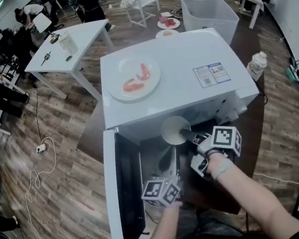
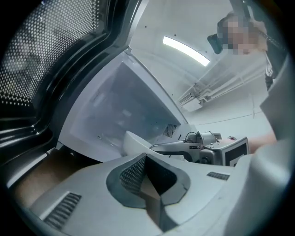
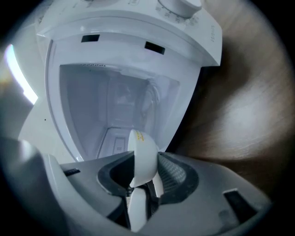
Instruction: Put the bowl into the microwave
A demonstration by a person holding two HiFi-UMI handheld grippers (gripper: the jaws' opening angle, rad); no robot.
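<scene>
The white bowl (image 1: 175,129) hangs on edge just in front of the open white microwave (image 1: 185,58). My right gripper (image 1: 186,135) is shut on its rim. In the right gripper view the bowl (image 3: 143,156) stands edge-on between the pads, with the microwave's empty cavity (image 3: 115,115) straight ahead. The door (image 1: 123,194) is swung out to the left. My left gripper (image 1: 167,161) sits lower, beside the door, jaws together with nothing in them. In the left gripper view the left gripper (image 2: 150,184) points up at the bowl (image 2: 138,143), the right gripper (image 2: 203,150) and the door's mesh window (image 2: 50,69).
A plate with red food (image 1: 134,78) lies on top of the microwave. The microwave stands on a dark table (image 1: 258,130) with a bottle (image 1: 256,65) at its right. Farther back are a white bin (image 1: 209,10) and a white table (image 1: 68,45); people sit at the far left.
</scene>
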